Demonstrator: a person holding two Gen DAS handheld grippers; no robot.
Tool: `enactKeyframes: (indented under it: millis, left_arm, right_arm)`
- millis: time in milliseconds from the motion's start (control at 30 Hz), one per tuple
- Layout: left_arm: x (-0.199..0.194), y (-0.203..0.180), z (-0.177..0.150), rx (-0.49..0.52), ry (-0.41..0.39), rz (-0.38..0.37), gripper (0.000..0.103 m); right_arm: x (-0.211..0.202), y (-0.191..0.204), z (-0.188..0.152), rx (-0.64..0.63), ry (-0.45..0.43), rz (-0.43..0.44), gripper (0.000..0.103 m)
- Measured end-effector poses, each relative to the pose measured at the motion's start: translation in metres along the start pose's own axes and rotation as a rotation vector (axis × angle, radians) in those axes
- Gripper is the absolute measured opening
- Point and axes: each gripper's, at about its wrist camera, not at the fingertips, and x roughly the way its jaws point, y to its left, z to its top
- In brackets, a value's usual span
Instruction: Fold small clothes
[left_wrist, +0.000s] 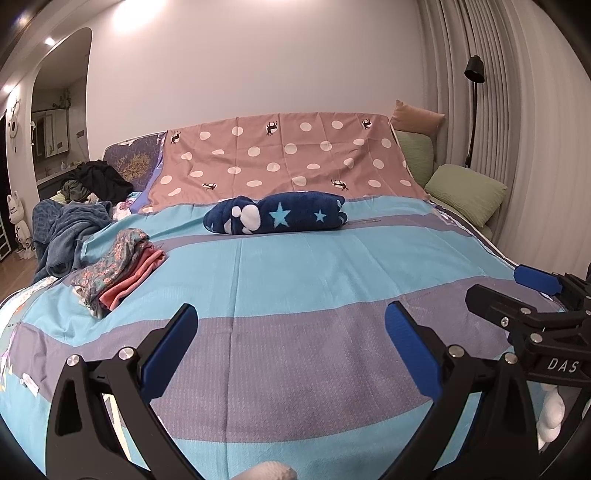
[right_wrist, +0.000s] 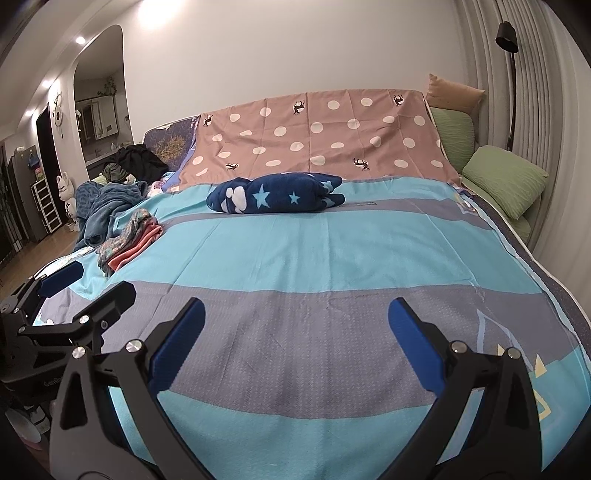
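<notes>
Left wrist view:
- Left gripper (left_wrist: 290, 338): fingers spread wide apart, nothing between them, hovering over the grey band at the near end of the bedspread (left_wrist: 295, 266).
- Right gripper (left_wrist: 517, 291): seen side-on at the right edge, jaws apart, empty, close beside the left one.
- Navy bundle (left_wrist: 275, 216): star-patterned fleece garment, rolled or folded, lying far up the bed, just before the dotted sheet (left_wrist: 284, 158); well apart from both grippers.
- Stack (left_wrist: 118, 273): folded floral and pink clothes, on the left side of the bedspread.
- Blue heap (left_wrist: 66, 229): loose clothing at the left edge of the bed; a dark heap (left_wrist: 98, 181) lies behind it.
- Pillows (left_wrist: 465, 194): green, at the right edge by the headboard.
- Lamp (left_wrist: 474, 70): black, against the curtain.

Right wrist view:
- Right gripper (right_wrist: 295, 328): fingers wide apart, empty, over the grey band of the bedspread (right_wrist: 314, 251).
- Left gripper (right_wrist: 85, 288): at the left edge, jaws apart, empty.
- Navy bundle (right_wrist: 273, 195): same far-centre spot, touching the dotted sheet's (right_wrist: 314, 136) lower edge.
- Stack (right_wrist: 129, 242): left of centre, near the blue heap (right_wrist: 107, 210).
- Pillows (right_wrist: 506, 181), lamp (right_wrist: 508, 37): far right.
</notes>
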Motion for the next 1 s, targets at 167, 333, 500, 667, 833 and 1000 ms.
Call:
enactKeyframes:
  millis: [167,333,500,667,833,1000]
  left_arm:
    - [0.0016,0.0002,-0.0035,0.0,0.006,0.001,0.102]
    - [0.0057,-0.0002,-0.008,0.004,0.022,-0.004,0.101]
    - [0.0062,-0.0025,-0.0088,0.009,0.024,-0.002,0.102]
    - [0.0076,-0.0025,-0.0095,0.007,0.03,0.006,0.101]
    - [0.0081,-0.0023,-0.0093,0.003,0.031,0.011,0.101]
    - [0.0087,-0.0014,-0.009,0.004,0.031,0.012,0.101]
  right_arm:
    - [0.0008,0.0008,0.0,-0.002,0.005,0.0,0.101]
    - [0.0013,0.001,0.0015,-0.006,0.011,-0.006,0.101]
    - [0.0021,-0.0012,0.002,-0.006,0.009,-0.008,0.101]
    - [0.0026,-0.0021,0.0012,-0.007,0.012,-0.012,0.101]
    - [0.0029,-0.0031,0.0003,-0.005,0.01,-0.014,0.101]
    - [0.004,-0.0043,-0.0016,-0.003,0.013,-0.019,0.101]
